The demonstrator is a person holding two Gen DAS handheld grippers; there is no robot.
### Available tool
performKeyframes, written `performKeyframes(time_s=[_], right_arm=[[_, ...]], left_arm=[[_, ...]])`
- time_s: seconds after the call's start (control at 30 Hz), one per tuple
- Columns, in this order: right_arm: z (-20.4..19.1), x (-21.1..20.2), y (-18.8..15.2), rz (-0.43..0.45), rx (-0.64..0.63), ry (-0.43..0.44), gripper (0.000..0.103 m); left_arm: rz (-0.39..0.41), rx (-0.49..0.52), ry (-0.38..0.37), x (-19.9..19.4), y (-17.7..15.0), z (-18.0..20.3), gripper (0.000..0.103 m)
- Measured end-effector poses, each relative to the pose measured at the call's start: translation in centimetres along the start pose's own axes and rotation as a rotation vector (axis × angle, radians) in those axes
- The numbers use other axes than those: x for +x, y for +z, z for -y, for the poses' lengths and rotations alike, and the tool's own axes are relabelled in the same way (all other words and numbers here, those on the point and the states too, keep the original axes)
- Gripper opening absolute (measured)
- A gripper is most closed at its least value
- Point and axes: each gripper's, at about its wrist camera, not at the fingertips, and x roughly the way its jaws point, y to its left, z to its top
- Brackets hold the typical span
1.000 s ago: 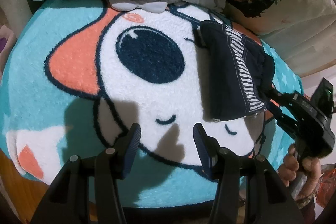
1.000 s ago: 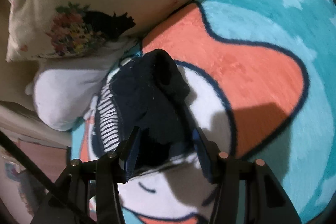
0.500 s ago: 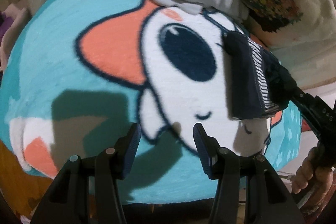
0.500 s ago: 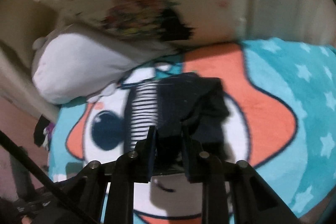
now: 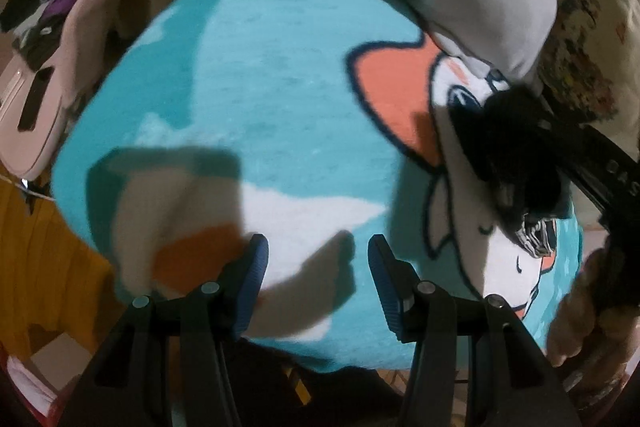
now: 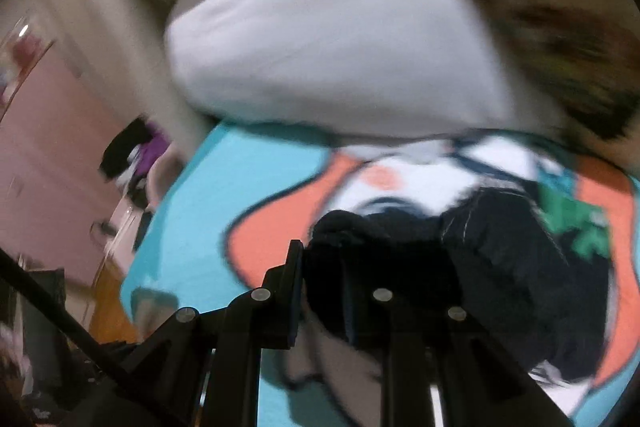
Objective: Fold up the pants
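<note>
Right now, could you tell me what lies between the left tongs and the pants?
Only bare blanket, seen in the left wrist view; the pants hang from the right tongs.

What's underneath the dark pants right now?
The cartoon blanket shows around the pants; the patch beneath them is covered. The right gripper, jaws just closing, pinches one bunched end.

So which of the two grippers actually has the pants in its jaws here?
The right gripper: its jaws, which have just been closing, pinch a bunch of the dark pants. The left gripper stands open with only the blanket behind it.
</note>
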Motion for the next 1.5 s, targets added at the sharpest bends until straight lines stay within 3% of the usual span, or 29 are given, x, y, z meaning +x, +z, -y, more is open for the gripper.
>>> performKeyframes(time_s=[0.1,0.17,0.27,0.4,0.47,0.57,0.7,1.03,1.5], right_arm=[[-3.1,2.3,-0.4,-0.059,-0.056,0.073,0.022],[-4.5,2.7,-0.9,-0.082,-0.07,0.113,0.034],[-4.8,1.7,-1.6,-0.077,-0.082,0.128,0.044],[-1.9,-0.4,-1.8,-0.052,0.005,0.13,0.044],[1.5,-3.6,-1.9,0.042,0.11,0.119,0.044],[6.8,-7.5,-2.3,0.146,0.256,0.027,0.044],[11.7,-8.2,-2.6,0.128,0.359,-0.048,0.044],[12.7,-7.0,-4.6,0.093,0.401,-0.051,0.044],[15.6,-8.9,-7.9,0.095,0.491,-0.108,0.045]], left_arm=[[0.005,-0.008,0.004,-0.4,-0.1,-0.5,0.051],[0.007,-0.008,0.006,-0.3,-0.2,-0.4,0.051],[0.008,-0.006,0.007,-0.2,-0.1,-0.4,0.051],[0.004,0.002,-0.007,0.0,0.2,0.0,0.051],[0.004,0.009,-0.014,0.0,0.5,0.5,0.051],[0.004,0.026,-0.021,-0.1,0.8,1.3,0.051],[0.008,0.084,-0.038,-0.2,1.3,3.4,0.051],[0.041,0.214,-0.092,-0.7,2.7,8.8,0.052],[0.015,0.248,-0.13,1.7,3.9,12.1,0.054]])
